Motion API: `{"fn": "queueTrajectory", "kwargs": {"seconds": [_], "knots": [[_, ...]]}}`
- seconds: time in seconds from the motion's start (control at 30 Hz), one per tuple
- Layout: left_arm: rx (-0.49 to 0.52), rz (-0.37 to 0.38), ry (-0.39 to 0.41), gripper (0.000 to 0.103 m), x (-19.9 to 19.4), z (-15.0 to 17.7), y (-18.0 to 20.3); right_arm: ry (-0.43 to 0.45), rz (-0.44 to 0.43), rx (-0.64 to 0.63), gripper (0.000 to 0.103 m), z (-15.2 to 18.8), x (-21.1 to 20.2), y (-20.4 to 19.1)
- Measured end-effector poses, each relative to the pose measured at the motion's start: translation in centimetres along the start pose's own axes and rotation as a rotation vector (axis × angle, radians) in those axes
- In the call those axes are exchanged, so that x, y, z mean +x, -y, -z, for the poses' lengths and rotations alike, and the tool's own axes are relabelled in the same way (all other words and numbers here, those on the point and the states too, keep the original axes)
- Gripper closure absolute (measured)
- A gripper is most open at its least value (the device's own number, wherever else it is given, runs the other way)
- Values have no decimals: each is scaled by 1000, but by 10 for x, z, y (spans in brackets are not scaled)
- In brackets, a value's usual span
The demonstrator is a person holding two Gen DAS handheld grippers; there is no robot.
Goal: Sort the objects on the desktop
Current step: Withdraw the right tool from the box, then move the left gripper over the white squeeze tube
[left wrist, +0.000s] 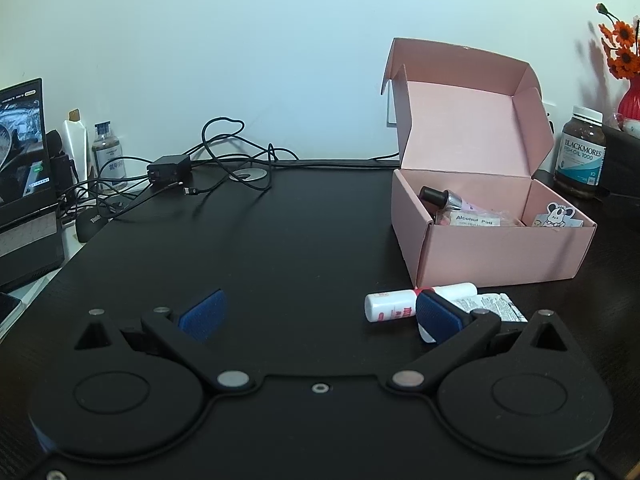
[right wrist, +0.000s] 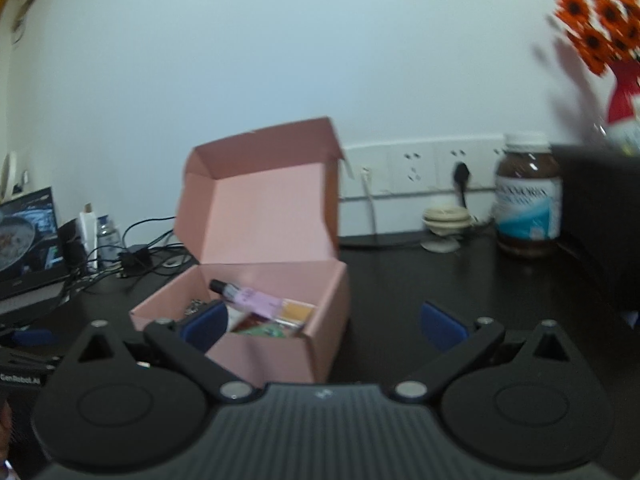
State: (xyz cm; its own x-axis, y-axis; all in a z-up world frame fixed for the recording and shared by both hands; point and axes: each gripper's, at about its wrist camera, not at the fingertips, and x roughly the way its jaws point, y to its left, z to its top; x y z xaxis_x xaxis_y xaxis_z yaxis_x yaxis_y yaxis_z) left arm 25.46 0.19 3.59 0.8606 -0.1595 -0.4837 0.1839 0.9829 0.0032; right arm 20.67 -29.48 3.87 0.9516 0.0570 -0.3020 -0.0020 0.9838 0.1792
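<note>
An open pink box (left wrist: 500, 250) stands on the black desk at the right, holding a dark-capped bottle (left wrist: 440, 198), an alcohol pad packet (left wrist: 476, 221) and a mouse sticker (left wrist: 558, 214). A small white bottle with red print (left wrist: 394, 306) and a flat white packet (left wrist: 494, 306) lie in front of the box. My left gripper (left wrist: 320, 314) is open and empty, its right fingertip just in front of the white bottle. In the right wrist view the box (right wrist: 276, 354) is close, with a purple-labelled bottle (right wrist: 250, 296) inside. My right gripper (right wrist: 324, 324) is open and empty above the box's front right corner.
A charger with tangled cables (left wrist: 170, 170), a laptop (left wrist: 24, 184) and small bottles (left wrist: 108, 156) stand at the back left. A brown Blackmores jar (left wrist: 582, 152) and a red vase of orange flowers (left wrist: 630, 88) are at the back right. Wall sockets (right wrist: 420, 168) sit behind the box.
</note>
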Motion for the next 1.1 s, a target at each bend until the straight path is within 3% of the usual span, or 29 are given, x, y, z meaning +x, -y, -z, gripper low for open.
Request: {"fn": "queueTrajectory", "kwargs": {"seconds": [0.27, 0.53, 0.87, 0.97, 1.1], "knots": [[-13, -5, -19, 0, 1, 0, -2, -41, 2, 62, 1, 12, 0, 10], [-34, -23, -54, 0, 6, -1, -4, -61, -12, 46, 1, 16, 0, 5], [-19, 22, -112, 0, 15, -8, 1, -48, -15, -10, 1, 18, -3, -3], [34, 71, -102, 0, 9, -6, 16, -47, -19, 2, 1, 17, -2, -1], [144, 96, -29, 0, -2, -3, 40, -37, -21, 23, 1, 17, -4, 3]]}}
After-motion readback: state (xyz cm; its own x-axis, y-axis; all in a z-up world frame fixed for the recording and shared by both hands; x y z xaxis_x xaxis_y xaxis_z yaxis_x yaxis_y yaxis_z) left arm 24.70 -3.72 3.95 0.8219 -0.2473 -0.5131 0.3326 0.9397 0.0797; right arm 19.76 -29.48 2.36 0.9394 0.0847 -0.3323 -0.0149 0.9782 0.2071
